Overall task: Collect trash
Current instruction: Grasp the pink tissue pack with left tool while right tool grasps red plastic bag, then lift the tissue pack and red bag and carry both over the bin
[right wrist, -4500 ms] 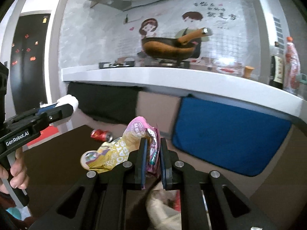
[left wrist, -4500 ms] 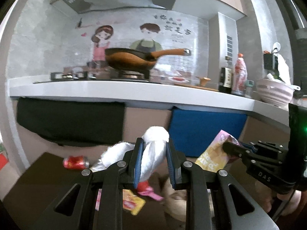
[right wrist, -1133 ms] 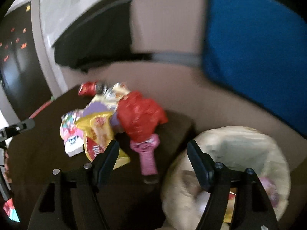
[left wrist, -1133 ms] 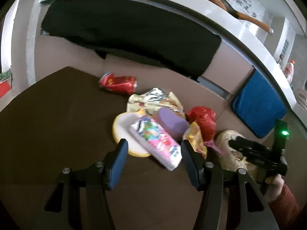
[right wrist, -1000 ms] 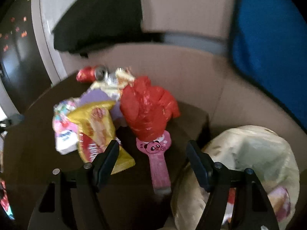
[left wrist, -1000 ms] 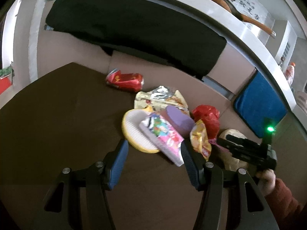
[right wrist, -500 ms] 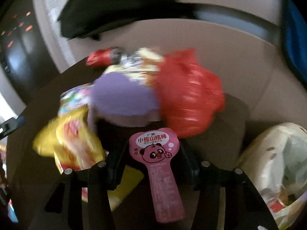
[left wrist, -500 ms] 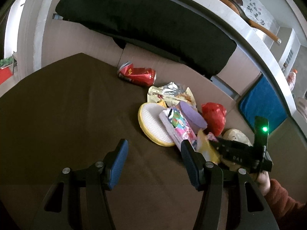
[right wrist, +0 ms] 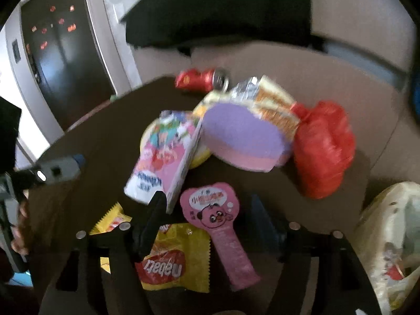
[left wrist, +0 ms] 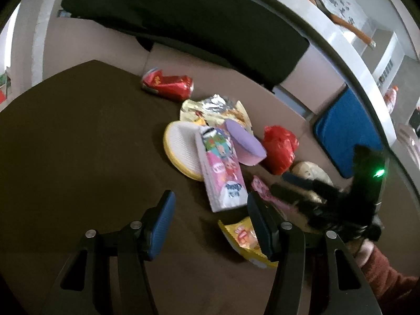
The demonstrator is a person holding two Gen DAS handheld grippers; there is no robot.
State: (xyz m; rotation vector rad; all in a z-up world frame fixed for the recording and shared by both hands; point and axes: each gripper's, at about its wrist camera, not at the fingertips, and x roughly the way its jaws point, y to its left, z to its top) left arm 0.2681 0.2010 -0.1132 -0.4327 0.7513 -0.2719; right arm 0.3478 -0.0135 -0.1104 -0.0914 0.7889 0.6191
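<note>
Trash lies piled on a dark brown table point(left wrist: 65, 157). My right gripper point(right wrist: 207, 210) is open, its jaws standing either side of a pink paddle-shaped wrapper point(right wrist: 215, 225), which also shows in the left wrist view point(left wrist: 262, 191). A yellow snack bag point(right wrist: 170, 265) lies under it. My left gripper point(left wrist: 210, 207) is open and empty, just short of a pink carton point(left wrist: 223, 170). Beyond are a purple sponge point(right wrist: 241, 136), a red plastic bag point(right wrist: 323, 149), a yellow-rimmed pad point(left wrist: 181, 149), a foil wrapper point(left wrist: 212, 107) and a crushed red can point(left wrist: 168, 84).
A cream-lined trash bag point(right wrist: 388, 241) stands open off the table's right corner. A beige seat back with a black cushion point(left wrist: 183, 21) and a blue cushion point(left wrist: 341, 136) runs behind the table. A dark door point(right wrist: 60, 47) is at the far left.
Both grippers, earlier shut on trash held up high, are now open and empty and low over the table. The right gripper has closed in on the pink wrapper.
</note>
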